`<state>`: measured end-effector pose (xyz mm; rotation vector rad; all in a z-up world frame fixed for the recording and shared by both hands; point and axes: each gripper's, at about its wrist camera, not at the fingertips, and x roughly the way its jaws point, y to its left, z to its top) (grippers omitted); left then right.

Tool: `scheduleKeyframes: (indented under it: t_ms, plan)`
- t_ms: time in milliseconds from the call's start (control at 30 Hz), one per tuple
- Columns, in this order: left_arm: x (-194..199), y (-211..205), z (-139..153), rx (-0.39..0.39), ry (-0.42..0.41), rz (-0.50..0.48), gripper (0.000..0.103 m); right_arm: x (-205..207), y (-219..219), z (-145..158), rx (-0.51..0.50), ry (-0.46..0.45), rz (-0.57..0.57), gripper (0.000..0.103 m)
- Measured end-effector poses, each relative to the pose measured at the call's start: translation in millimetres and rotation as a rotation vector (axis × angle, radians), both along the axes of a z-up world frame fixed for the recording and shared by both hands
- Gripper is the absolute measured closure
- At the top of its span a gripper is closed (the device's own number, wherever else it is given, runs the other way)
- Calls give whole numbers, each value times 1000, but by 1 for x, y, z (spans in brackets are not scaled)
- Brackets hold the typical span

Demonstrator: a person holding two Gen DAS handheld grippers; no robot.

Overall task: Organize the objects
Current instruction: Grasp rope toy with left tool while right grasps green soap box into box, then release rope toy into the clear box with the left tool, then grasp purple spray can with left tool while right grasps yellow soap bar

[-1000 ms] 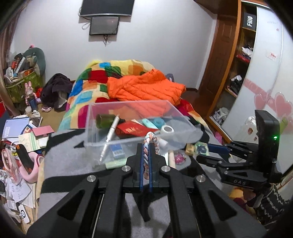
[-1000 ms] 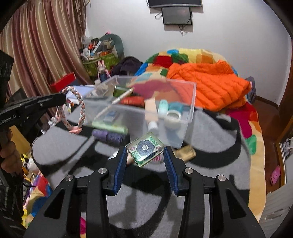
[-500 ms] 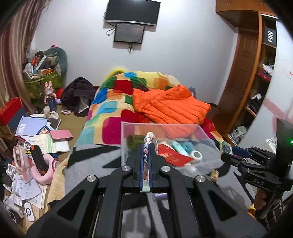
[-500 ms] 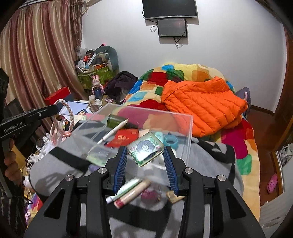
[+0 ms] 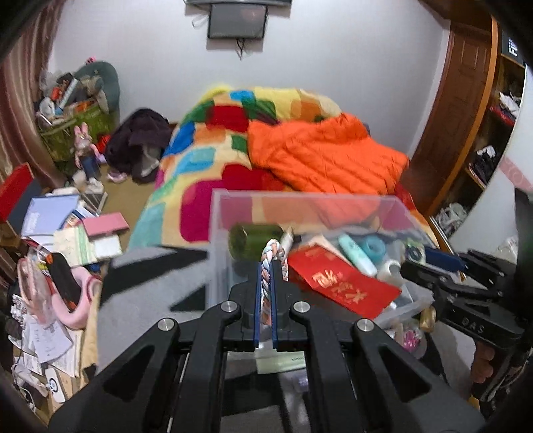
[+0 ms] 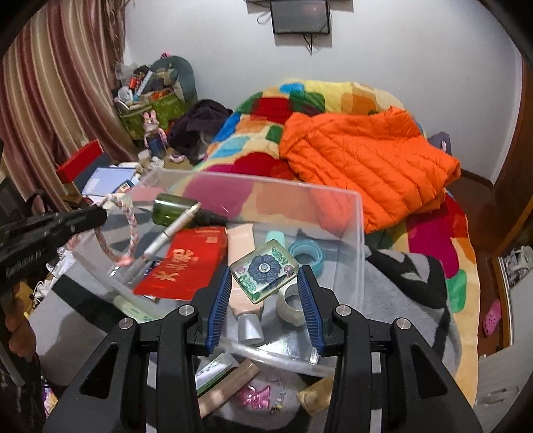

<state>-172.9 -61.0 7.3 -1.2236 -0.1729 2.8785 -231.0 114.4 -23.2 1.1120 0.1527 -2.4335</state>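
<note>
Both tools had swung in over the clear plastic storage box (image 6: pixel 346 233), the left tool (image 5: pixel 265 299) clamped on the pastel braided cord loop (image 5: pixel 271 253), the right tool (image 6: pixel 265 293) gripping the green floral glass tile (image 6: pixel 263 271), seemingly ready to drop.

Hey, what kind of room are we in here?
Most likely a lived-in bedroom: a bed with a patchwork quilt and an orange jacket on it, a wall-mounted screen, and a wardrobe with shelves.
</note>
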Motion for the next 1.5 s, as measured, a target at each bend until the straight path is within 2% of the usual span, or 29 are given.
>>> scheduleKeyframes:
  t_ms: [167,333,667,733,800,1000,1033,1133,1333,1500]
  plan:
    - [4,11,-10,14,-31,-48,99,-4,-4,-9,13,-28,15,65]
    - [13,15,-8,41,-33,-75,97,-4,-7,-10,9,-45,35,65]
    - [46,33,8,26,19,-150,76,10,1,4,-10,-20,56,57]
    - [53,38,7,5,22,-167,70,17,7,9,-18,-4,54,53]
    - [59,43,3,-10,17,-175,57,24,16,16,-29,17,49,50]
    - [58,58,-24,-57,-58,-226,56,46,43,25,-34,62,29,42]
    - [55,60,-28,-60,-74,-236,56,48,47,24,-27,66,24,37]
    - [46,67,-39,-58,-114,-273,53,55,61,13,12,71,7,31]
    - [32,79,-53,-58,-155,-309,51,48,77,-25,61,-34,15,30]
    - [32,78,-56,0,-189,-346,50,32,75,-52,57,-125,61,30]
